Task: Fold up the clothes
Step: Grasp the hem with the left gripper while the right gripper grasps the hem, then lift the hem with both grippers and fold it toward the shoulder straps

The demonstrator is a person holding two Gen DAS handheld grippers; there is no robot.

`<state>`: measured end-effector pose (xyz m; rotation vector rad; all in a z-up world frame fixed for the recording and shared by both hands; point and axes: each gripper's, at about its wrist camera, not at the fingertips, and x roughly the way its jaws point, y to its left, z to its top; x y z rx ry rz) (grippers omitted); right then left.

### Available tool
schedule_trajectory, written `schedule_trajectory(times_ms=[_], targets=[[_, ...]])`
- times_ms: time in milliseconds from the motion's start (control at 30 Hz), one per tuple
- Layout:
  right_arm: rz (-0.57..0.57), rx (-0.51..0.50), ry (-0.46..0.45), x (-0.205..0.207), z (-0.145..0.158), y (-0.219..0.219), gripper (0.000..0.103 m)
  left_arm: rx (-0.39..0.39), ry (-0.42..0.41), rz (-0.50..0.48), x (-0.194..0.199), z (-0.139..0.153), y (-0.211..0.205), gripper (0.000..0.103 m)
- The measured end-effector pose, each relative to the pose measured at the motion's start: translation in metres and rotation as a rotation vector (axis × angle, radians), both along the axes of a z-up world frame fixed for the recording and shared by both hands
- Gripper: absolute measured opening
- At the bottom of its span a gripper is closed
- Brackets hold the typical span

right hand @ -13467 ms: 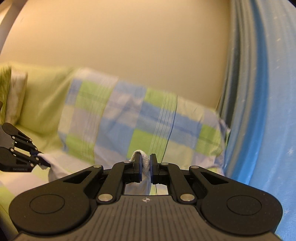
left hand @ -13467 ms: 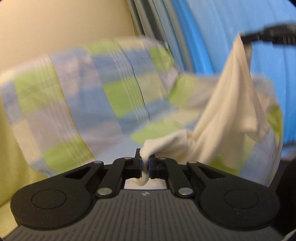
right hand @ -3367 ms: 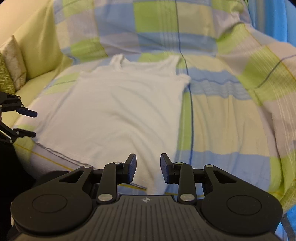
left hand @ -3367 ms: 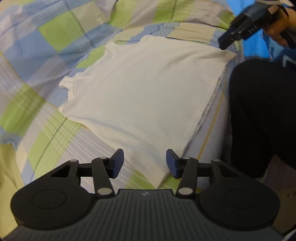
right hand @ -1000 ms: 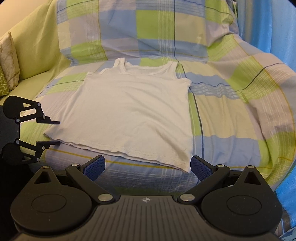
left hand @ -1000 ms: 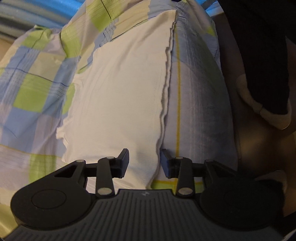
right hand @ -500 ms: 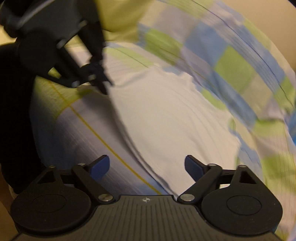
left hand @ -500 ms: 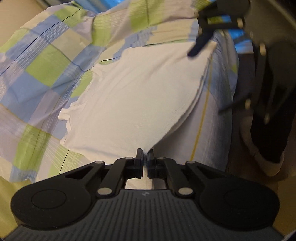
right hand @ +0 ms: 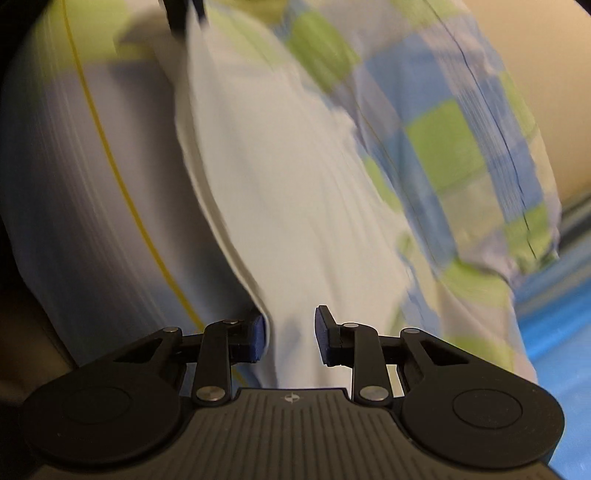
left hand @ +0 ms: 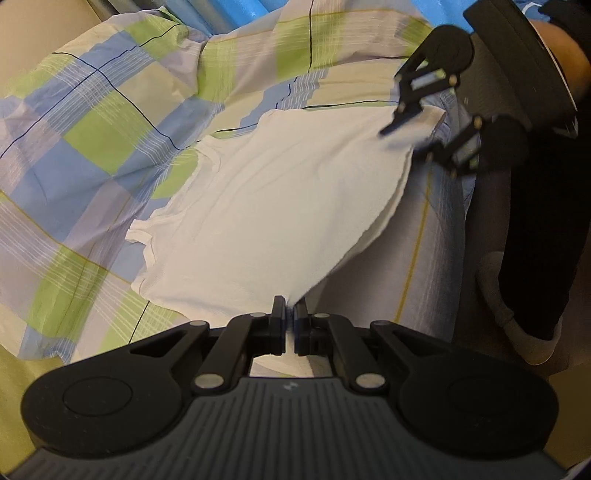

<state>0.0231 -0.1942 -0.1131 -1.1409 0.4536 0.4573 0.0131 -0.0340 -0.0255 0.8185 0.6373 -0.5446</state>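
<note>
A white tank top lies spread flat on the checked sofa cover, with its hem along the front edge of the seat. My left gripper is shut on the near hem corner, which is lifted a little. In the left wrist view my right gripper sits at the far hem corner. Its own blurred view shows the right gripper open, with the tank top's hem edge lying between the blue pads. The left gripper shows dimly at the top of that view.
A blue, green and lilac checked sheet covers the sofa seat and back. The person's dark trouser leg and socked foot stand close against the sofa front at the right. A blue curtain and a beige wall lie beyond the sofa.
The left gripper closed on the hem corner and stays shut on it. The right gripper swung down to the other hem corner, and its fingers have narrowed around the cloth.
</note>
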Motion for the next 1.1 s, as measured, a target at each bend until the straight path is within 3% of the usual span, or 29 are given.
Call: schedule_trajectory(times_ms=[167, 300, 367, 500, 533, 567, 633, 733, 867, 1100], targets=[[0.028, -0.074, -0.024, 0.011, -0.002, -0.009, 0.026, 0.025, -0.003, -0.013, -0.001, -0.003, -0.002, 0.002], [0.053, -0.098, -0.021, 0.005, -0.002, -0.011, 0.008, 0.035, -0.004, -0.009, 0.0, 0.0, -0.001, 0.002], [0.058, -0.097, -0.017, 0.0, -0.001, -0.011, 0.008, 0.038, -0.001, -0.002, -0.001, -0.001, 0.001, 0.002], [0.026, -0.037, 0.038, -0.004, 0.005, -0.01, 0.008, 0.085, 0.031, -0.016, -0.009, -0.012, -0.003, 0.007], [0.016, -0.01, 0.062, -0.005, 0.008, -0.01, 0.0, 0.105, 0.033, -0.024, -0.012, -0.017, -0.005, 0.012], [0.012, 0.004, 0.072, -0.007, 0.01, -0.011, 0.0, 0.12, 0.033, -0.035, -0.016, -0.02, -0.007, 0.016], [0.004, 0.033, 0.091, -0.009, 0.014, -0.011, 0.0, 0.139, 0.026, -0.056, -0.024, -0.027, -0.013, 0.036], [-0.013, 0.068, 0.092, -0.008, 0.022, -0.014, 0.0, 0.144, 0.013, -0.085, -0.03, -0.035, -0.025, 0.037], [-0.041, 0.12, 0.093, -0.005, 0.031, -0.02, 0.0, 0.206, -0.03, -0.12, -0.032, -0.049, -0.038, 0.04], [-0.081, 0.179, 0.073, -0.001, 0.039, -0.03, 0.0, 0.273, -0.066, -0.158, -0.031, -0.059, -0.033, 0.041]])
